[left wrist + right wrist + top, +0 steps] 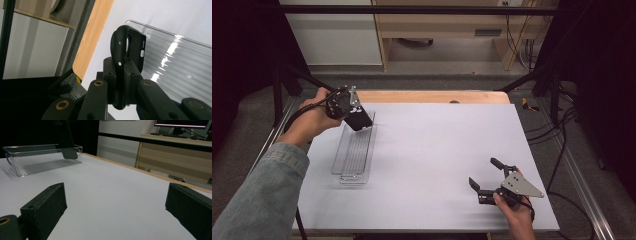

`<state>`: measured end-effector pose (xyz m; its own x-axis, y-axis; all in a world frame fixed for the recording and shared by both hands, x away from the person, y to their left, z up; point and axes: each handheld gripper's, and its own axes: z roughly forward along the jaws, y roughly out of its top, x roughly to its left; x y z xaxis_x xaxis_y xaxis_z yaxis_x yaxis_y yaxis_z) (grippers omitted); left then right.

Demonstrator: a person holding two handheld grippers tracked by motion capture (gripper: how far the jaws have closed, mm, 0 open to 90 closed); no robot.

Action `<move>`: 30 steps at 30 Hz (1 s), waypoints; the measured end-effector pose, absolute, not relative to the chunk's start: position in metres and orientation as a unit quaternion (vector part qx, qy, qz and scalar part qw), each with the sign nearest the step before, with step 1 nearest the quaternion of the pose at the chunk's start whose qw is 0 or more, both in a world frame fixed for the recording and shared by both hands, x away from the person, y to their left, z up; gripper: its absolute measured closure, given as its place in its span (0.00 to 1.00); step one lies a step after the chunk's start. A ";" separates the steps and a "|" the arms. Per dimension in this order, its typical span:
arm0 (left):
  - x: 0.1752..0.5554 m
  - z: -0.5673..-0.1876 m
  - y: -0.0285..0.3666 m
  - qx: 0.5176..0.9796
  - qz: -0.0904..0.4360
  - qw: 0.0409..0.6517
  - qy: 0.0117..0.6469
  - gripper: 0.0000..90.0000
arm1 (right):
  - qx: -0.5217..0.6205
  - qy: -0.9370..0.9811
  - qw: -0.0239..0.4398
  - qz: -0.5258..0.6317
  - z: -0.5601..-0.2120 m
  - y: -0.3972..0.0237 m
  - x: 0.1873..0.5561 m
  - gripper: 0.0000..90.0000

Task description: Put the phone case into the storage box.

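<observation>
1. Clear bin (354,152) lies on the worktop's (437,160) left side, its ribbed floor bare.
2. Left gripper (357,120) pinches a black phone case (130,47) over the bin's far end.
3. Right gripper (486,176) rests low, jaws spread.
4. The case's bottom is hidden between the jaws.

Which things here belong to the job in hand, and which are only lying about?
In the job:
- black phone case, held edge-on by the left gripper
- clear plastic tray, under that case

Lying about:
- right gripper, fingers open, nothing between them
- white table
- wooden furniture behind the table
</observation>
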<state>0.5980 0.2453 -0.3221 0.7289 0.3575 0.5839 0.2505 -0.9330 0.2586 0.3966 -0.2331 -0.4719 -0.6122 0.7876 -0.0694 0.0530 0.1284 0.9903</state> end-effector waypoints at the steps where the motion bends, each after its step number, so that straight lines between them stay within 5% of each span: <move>1: 0.598 -0.322 0.245 0.927 0.329 0.081 0.163 0.91 | 0.308 0.682 0.315 0.584 -0.472 -0.233 0.397 0.04; 30: 0.603 -0.321 0.241 0.934 0.318 0.068 0.149 0.91 | 0.309 0.684 0.310 0.583 -0.473 -0.232 0.397 0.04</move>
<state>0.6030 0.2406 -0.3211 0.7529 0.3222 0.5738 0.2355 -0.9461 0.2223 0.3974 -0.2319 -0.4734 -0.6164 0.7849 -0.0632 0.0613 0.1279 0.9899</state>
